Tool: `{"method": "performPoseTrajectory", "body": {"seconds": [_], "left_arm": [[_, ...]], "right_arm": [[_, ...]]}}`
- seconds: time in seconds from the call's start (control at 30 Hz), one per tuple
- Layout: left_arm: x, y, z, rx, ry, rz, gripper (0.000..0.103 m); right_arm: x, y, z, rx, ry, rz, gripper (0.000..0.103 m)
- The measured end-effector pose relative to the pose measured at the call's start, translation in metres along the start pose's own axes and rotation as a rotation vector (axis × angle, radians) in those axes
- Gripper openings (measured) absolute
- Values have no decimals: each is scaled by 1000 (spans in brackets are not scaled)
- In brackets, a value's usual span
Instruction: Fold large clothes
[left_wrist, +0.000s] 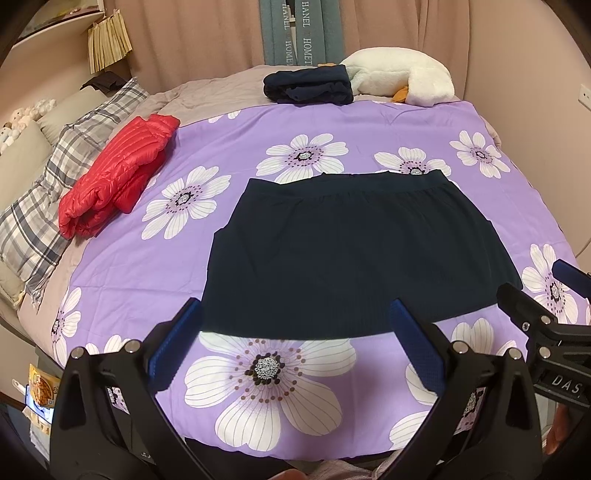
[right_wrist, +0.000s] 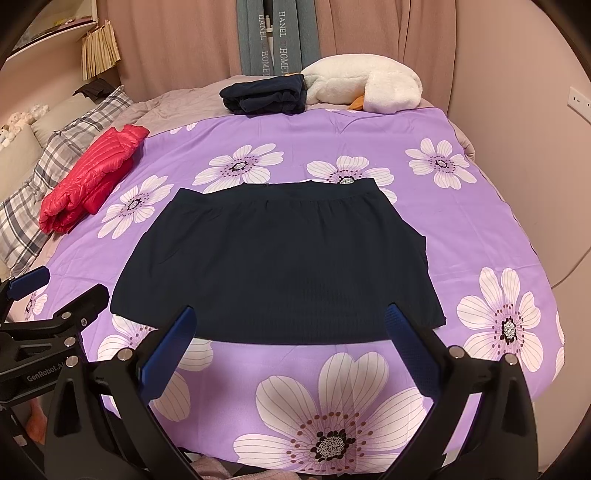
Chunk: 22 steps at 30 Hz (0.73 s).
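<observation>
Navy pleated skirt (left_wrist: 354, 254) is lying flat on the purple flowered bedspread (left_wrist: 369, 122); its weave is too dark to read. Left gripper (left_wrist: 295, 325) and right gripper (right_wrist: 290, 328) are hanging released, empty. Only the left view is showing a snack packet (left_wrist: 42, 387).

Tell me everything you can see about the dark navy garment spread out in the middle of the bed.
The navy garment looks like a skirt or shorts in thin, finely ribbed fabric. It lies flat on the purple floral cover, with a gathered elastic waistband at the far edge and the wider hem toward the cameras. The sides flare outward, with a small notch on each. Nothing rests on it; the open left claw and open right claw hover near the hem without touching it.
</observation>
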<state>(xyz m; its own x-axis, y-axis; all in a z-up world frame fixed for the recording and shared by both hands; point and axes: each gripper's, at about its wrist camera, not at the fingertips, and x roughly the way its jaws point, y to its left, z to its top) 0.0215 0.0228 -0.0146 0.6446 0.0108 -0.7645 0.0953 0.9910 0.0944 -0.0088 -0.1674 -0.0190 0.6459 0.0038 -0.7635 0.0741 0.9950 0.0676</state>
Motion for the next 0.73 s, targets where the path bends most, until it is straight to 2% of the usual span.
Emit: {"method": "performPoseTrajectory", "body": {"seconds": [0.73], "left_arm": [[4, 7, 0, 5, 11, -6, 101]], "right_arm": [[0, 2, 0, 0, 0, 0, 102]]}}
